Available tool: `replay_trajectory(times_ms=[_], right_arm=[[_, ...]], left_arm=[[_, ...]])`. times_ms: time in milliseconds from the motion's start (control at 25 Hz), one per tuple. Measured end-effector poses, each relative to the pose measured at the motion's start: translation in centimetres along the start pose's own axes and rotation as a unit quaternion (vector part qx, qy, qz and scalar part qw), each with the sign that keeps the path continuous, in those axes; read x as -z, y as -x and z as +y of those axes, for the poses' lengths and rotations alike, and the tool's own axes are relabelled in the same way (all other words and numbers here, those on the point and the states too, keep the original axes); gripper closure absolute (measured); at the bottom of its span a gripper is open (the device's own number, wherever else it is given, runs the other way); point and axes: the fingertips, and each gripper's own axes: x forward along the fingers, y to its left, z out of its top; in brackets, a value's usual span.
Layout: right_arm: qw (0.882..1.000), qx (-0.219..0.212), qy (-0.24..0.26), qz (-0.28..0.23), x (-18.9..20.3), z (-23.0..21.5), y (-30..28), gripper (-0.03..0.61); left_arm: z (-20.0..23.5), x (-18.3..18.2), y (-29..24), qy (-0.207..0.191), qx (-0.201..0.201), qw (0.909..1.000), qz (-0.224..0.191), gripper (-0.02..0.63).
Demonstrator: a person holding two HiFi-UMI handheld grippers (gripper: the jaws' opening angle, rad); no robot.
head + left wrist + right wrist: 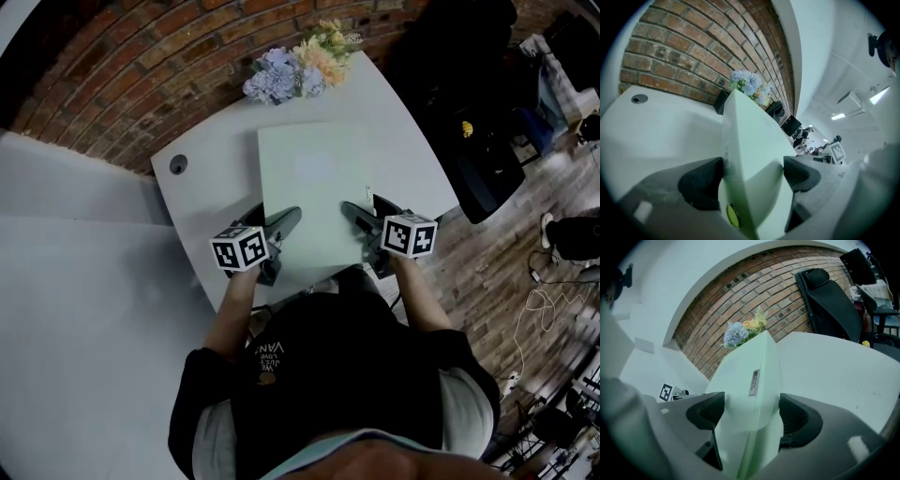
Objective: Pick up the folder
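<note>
Pale green flat folder (314, 178) with an edge label is pinched by left gripper (750, 174) and right gripper (751, 417).

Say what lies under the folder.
Only the table shows, bare round the folder on three sides. Anything directly beneath the folder is covered by it.

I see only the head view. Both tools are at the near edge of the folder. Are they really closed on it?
Observer: Yes for the left tool: its own view shows the folder clamped between its jaws.
Operator: And the right one?
Observer: The right tool is also shut on the folder, with a small label just beyond its jaws.
Operator: Any other detail?
Observer: A yellow-green dot sits on the folder near the left tool.
</note>
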Motion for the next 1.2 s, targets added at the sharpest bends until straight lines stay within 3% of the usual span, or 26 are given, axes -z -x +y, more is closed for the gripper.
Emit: replay_trajectory(times_ms=[1200], right_arm=[[0.991,0.049,0.015,-0.12,1.6,3.9,8.0,0.227]], left_arm=[[-5.8,0.1,3.0,-0.098,0.076,0.9921,-0.016,0.195]])
